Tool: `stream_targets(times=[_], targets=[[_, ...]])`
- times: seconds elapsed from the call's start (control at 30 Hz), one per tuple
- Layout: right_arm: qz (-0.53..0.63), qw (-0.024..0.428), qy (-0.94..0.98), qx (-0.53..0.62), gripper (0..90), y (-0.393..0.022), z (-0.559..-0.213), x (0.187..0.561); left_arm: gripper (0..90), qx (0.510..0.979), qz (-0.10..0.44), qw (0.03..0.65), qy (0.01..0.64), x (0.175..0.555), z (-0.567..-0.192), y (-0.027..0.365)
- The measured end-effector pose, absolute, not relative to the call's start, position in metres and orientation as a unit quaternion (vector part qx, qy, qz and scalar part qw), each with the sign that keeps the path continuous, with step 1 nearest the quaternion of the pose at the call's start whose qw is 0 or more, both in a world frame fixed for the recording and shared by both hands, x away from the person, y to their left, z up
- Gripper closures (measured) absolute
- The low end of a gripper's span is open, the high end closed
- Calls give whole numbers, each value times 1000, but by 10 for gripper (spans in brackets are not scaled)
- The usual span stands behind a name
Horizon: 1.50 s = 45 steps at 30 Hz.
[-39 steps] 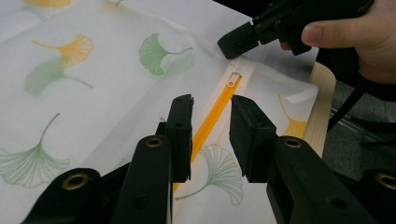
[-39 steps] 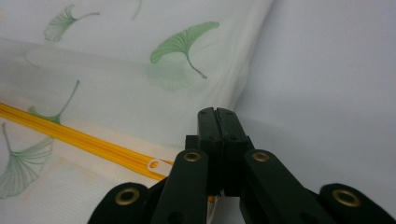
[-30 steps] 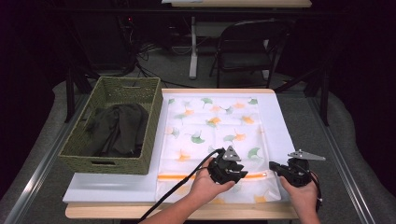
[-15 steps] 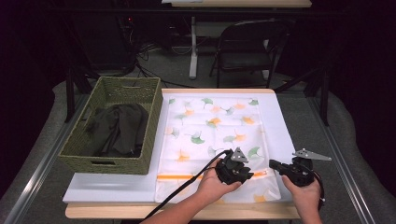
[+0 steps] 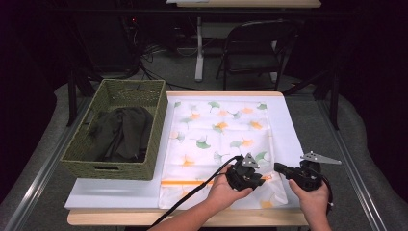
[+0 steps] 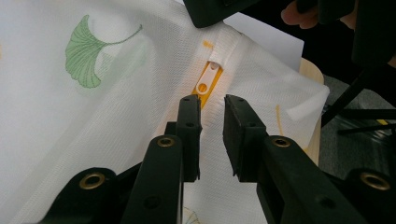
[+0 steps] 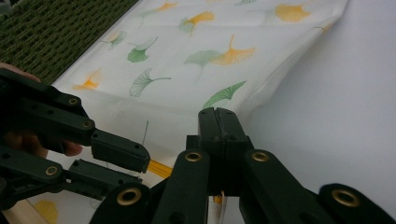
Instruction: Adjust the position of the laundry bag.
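With the right gripper clenched on the edge of the leaf-print laundry bag at the table's near side, the left gripper, its fingers just narrowed but grasping nothing, has moved rightward onto the orange zipper tab, ready to pull it.

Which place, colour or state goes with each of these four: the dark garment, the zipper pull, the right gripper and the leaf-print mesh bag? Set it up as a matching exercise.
Things:
1. dark garment
2. zipper pull
3. right gripper
4. mesh bag

Place, colour or state:
A. spread flat on the white table
B. jaws shut on the bag's zipper end
C. inside the woven basket
D. orange

Pairs: 1-C, 2-D, 3-B, 4-A
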State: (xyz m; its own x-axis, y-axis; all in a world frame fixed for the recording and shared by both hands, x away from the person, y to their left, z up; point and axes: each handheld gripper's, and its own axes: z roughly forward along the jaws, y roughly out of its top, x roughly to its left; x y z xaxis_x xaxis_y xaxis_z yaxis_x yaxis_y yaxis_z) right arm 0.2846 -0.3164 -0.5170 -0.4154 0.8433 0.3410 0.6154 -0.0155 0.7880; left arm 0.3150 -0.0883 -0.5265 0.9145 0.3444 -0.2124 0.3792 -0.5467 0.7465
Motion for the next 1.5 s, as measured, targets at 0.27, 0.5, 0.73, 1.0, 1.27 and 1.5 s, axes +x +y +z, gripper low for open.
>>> stream_targets(times=[0.27,0.5,0.73,1.0,1.27,1.5], targets=[[483,119,695,519,900,-314,-511,286,760,878,-19,432,207,313,-524,-86],[483,119,703,508,900,-306,-504,287,755,873,-18,440,212,314,-520,-82],[491,122,702,502,900,-305,-501,287,751,872,-25,441,212,312,-522,-83],[499,118,703,494,900,-304,-498,285,749,873,-24,435,219,315,-528,-87],[502,116,707,485,900,-298,-498,284,749,866,-37,448,218,318,-530,-87],[500,119,709,482,900,-296,-499,284,750,862,-49,455,219,318,-529,-87]])
